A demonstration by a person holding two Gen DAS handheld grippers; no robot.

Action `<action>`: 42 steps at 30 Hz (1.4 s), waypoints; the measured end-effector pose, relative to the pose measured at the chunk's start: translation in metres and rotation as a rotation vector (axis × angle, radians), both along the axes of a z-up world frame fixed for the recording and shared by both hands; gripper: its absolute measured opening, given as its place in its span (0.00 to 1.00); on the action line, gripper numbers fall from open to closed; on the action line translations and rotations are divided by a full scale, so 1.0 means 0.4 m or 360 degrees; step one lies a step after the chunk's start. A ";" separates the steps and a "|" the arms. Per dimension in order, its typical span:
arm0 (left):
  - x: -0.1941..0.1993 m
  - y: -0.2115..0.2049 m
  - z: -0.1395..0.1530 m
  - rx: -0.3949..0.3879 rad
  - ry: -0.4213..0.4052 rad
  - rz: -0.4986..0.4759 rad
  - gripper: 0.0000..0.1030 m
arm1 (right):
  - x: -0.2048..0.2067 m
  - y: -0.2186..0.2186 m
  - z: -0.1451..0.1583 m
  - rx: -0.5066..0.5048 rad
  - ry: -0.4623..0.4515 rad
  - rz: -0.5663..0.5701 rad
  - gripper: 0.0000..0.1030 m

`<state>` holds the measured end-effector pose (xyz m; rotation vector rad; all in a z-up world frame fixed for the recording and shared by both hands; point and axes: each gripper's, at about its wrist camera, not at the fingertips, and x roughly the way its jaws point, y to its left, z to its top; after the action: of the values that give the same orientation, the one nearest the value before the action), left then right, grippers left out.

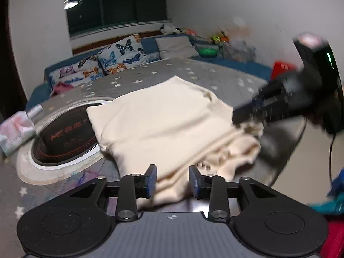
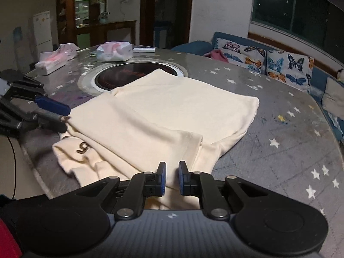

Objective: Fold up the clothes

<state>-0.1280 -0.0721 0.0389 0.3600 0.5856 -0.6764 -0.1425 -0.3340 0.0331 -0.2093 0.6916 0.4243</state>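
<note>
My left fingers (image 1: 153,181) stood spread apart, with the near edge of the cream garment (image 1: 172,124) bunched between the blue pads but not clamped. From the right wrist view, my left gripper (image 2: 62,116) reached in at the garment's left corner, its fingers apart and touching the hem. My right gripper (image 2: 172,178) had its fingers parted by a narrow gap over the garment's near edge, with cloth lying between them; I could not tell whether they touched it.

The garment (image 2: 163,116) lay folded in layers on the bench (image 2: 279,129), which wore a grey cover printed with white stars. Its far corner overlapped the round black cooktop (image 2: 120,75) sunk in the bench. On the lower left flap sat a dark embroidered mark (image 2: 82,145) that read like a "5" or "S". Orange lettering on the cooktop (image 1: 71,135) began with "MT", the rest blurred. Beyond it, two tissue packs (image 2: 114,51) rested on the bench. Farther right, butterfly cushions (image 2: 288,66) leaned on a blue sofa.
</note>
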 end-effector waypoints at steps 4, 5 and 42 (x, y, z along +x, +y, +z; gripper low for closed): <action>-0.035 -0.014 -0.026 0.0130 -0.0114 -0.0093 0.44 | -0.026 0.002 0.009 -0.0040 -0.0002 0.0039 0.16; -0.036 -0.020 -0.034 0.0144 -0.0127 -0.0105 0.44 | -0.032 0.002 0.010 -0.0048 -0.0001 0.0046 0.16; 0.056 -0.034 -0.047 -0.0016 -0.0083 -0.0072 0.31 | -0.004 0.056 -0.003 -0.0171 -0.0040 0.0409 0.12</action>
<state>-0.1054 -0.0859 0.0201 0.3812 0.5257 -0.7112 -0.1440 -0.3115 0.0318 -0.4069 0.6657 0.6297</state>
